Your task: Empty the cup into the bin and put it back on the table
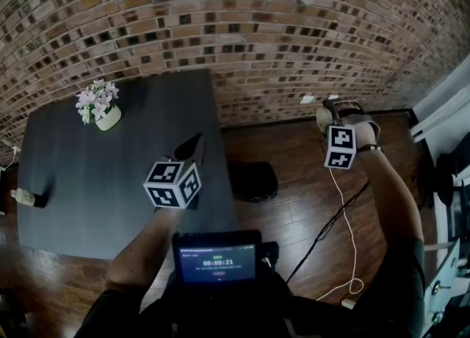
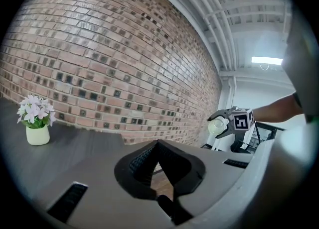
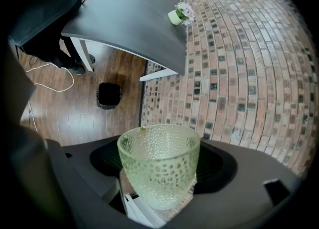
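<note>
Firstly, item one: cup (image 3: 158, 166), pale green pebbled glass, mouth toward the right gripper's camera. It sits between the jaws of the right gripper (image 1: 332, 114), which stand wide and clamp it on both sides. It is held in the air, off the tabletop, over the wood floor (image 1: 308, 182) close to the brick wall (image 1: 257, 28) (whether it is level or tipped cannot be told).

Item two: bin (image 1: 252, 181), black, standing on the floor just beside the tabletop's right edge. In the head view the cup lies farther off and to the right of it, not above it.

Item three: left gripper (image 2: 157, 148), jaws closed together with nothing between them, held above the near right part of the tabletop (image 1: 110, 175), its marker cube (image 1: 173, 184) facing the head camera.

Item four: tabletop, dark grey, at scene left. It carries a small pale pot of white flowers (image 1: 99, 105) at its far left and a small object (image 1: 26, 198) at its left edge (too small to identify).

Item five: white cable (image 1: 352, 241), trailing across the floor at near right.

Item six: small screen (image 1: 218, 261), lit, at the near edge by the person's body.
</note>
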A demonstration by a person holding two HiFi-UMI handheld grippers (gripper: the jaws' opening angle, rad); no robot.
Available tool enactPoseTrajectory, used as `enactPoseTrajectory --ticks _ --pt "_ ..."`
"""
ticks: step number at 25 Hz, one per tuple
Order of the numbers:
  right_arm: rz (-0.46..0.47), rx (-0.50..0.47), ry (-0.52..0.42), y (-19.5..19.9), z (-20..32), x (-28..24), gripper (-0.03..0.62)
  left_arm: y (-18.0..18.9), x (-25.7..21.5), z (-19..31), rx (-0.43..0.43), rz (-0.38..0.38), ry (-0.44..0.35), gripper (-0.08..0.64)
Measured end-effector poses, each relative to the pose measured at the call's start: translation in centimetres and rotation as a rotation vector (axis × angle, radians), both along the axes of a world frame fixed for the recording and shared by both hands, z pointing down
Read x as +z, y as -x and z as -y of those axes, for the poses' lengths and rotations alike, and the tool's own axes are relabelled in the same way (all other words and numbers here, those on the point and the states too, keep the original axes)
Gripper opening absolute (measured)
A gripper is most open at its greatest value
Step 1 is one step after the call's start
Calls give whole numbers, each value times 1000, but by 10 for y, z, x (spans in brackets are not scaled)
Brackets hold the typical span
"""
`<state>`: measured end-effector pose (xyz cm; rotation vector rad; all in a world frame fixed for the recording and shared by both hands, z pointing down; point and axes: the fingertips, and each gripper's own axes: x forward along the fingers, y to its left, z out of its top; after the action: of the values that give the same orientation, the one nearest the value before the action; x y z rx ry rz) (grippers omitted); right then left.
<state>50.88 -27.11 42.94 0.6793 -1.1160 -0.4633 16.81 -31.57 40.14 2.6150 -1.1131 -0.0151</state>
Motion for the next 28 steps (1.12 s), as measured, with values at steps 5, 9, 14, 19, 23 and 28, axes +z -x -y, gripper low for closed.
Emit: enactPoseTrajectory --ticks 5,9,14,19,23,28 --pt "-12 -9 10 -1 -1 2 397 0 0 -1 -9 3 0 -9" --pt "58 15 -7 4 2 0 397 1 -1 -1 -16 -1 -3 -9" --pt "211 130 -40 -10 2 11 399 2 -2 -5 -18 3 -10 -9" --pt "403 198 -94 -4 1 16 399 4 -5 -8 -24 7 -9 -9" --pt "607 289 -148 -5 -1 24 399 6 -7 -12 -24 15 -18 -9" --pt "778 334 -193 -6 -2 22 399 3 -9 -19 -23 22 -22 -9"
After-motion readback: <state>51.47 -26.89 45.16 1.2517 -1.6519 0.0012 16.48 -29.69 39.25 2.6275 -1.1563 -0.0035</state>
